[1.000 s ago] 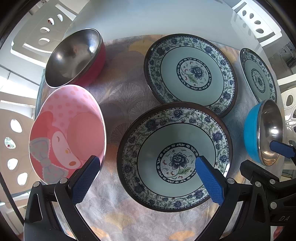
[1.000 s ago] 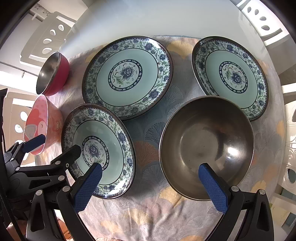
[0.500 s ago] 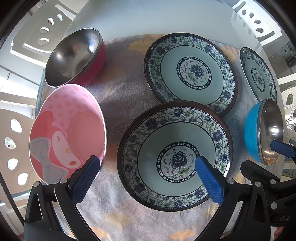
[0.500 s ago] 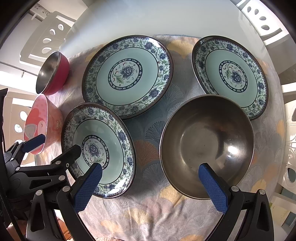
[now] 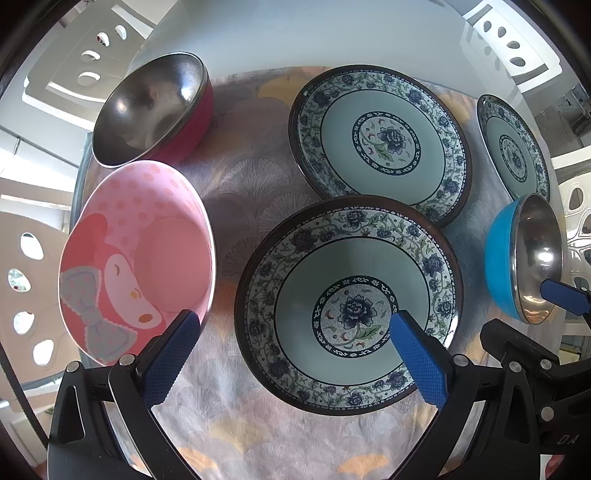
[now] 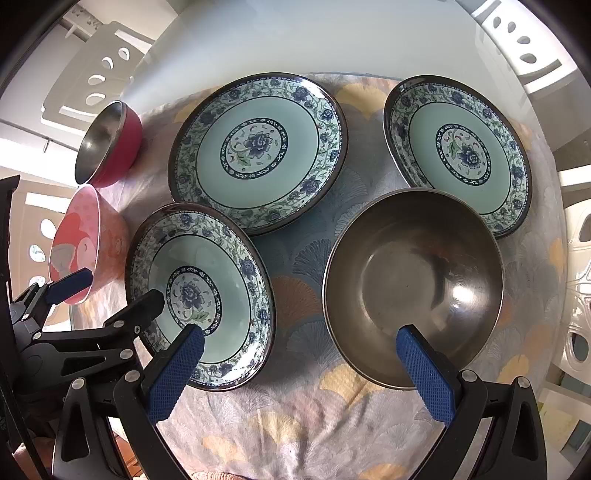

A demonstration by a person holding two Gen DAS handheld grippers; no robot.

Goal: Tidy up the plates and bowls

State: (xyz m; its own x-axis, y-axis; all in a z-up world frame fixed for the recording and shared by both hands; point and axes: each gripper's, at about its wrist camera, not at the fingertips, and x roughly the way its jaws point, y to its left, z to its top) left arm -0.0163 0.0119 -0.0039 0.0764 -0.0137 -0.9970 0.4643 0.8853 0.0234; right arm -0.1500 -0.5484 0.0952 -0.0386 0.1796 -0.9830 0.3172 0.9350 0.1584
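Three blue-floral plates lie on a patterned cloth: a near one (image 5: 347,302) (image 6: 199,295), a large middle one (image 5: 380,140) (image 6: 258,151) and a far right one (image 5: 513,147) (image 6: 458,155). A pink cartoon bowl (image 5: 136,258) (image 6: 85,243) and a red steel bowl (image 5: 151,107) (image 6: 107,144) stand at the left. A blue steel bowl (image 5: 524,254) (image 6: 413,284) stands at the right. My left gripper (image 5: 291,325) is open, empty, over the near plate's left edge. My right gripper (image 6: 299,339) is open, empty, between the near plate and the blue bowl.
The cloth (image 6: 295,424) covers a round glass table (image 6: 295,37). White chairs with oval cut-outs (image 5: 85,62) (image 6: 517,33) stand around it. The left gripper's frame (image 6: 92,339) shows at the right wrist view's lower left.
Both grippers have crept slightly forward and down towards the dishes. Nothing on the table has moved.
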